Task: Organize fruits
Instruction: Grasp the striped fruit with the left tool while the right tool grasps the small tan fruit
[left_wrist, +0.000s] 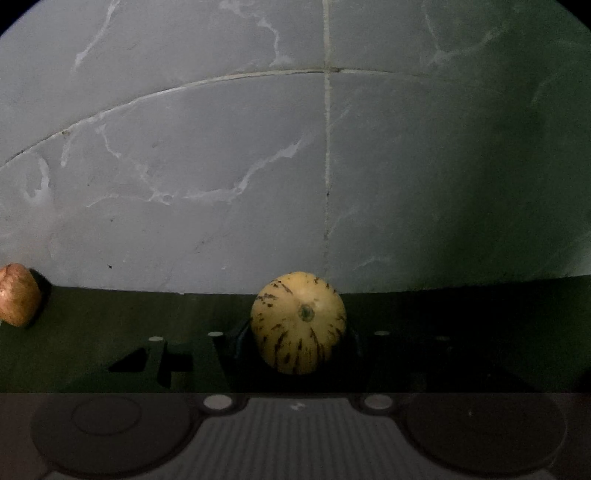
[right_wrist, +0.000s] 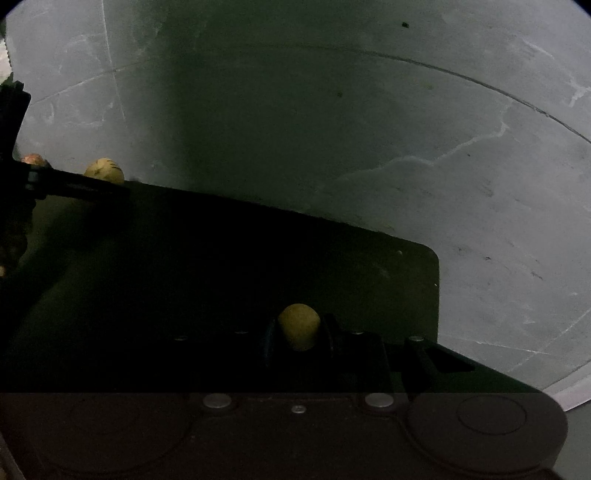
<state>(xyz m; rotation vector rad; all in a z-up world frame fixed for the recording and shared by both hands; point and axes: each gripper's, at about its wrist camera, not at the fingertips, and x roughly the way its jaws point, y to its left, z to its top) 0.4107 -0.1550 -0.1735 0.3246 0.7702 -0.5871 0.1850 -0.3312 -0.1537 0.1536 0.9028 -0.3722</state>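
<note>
Left hand-held gripper (left_wrist: 298, 332) clasps striped melon (left_wrist: 298, 325); right (right_wrist: 299, 328) pinches yellow fruit (right_wrist: 298, 326) (fingers lost in shadow).

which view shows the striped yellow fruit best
The left wrist view: the striped yellow fruit sits centred and lit between the left gripper fingers. The right wrist view shows only its top, small and dim at the far left.

Striped melon (left_wrist: 298, 326): pale yellow, dark brown-green dashes running from stem. Smaller fruit (right_wrist: 299, 326): plain dull yellow. Round fruit (left_wrist: 18, 293): reddish-brown (half cut off). Mat (left_wrist: 92, 310): dark green. Floor tiles (left_wrist: 221, 147): grey, white veins.
</note>
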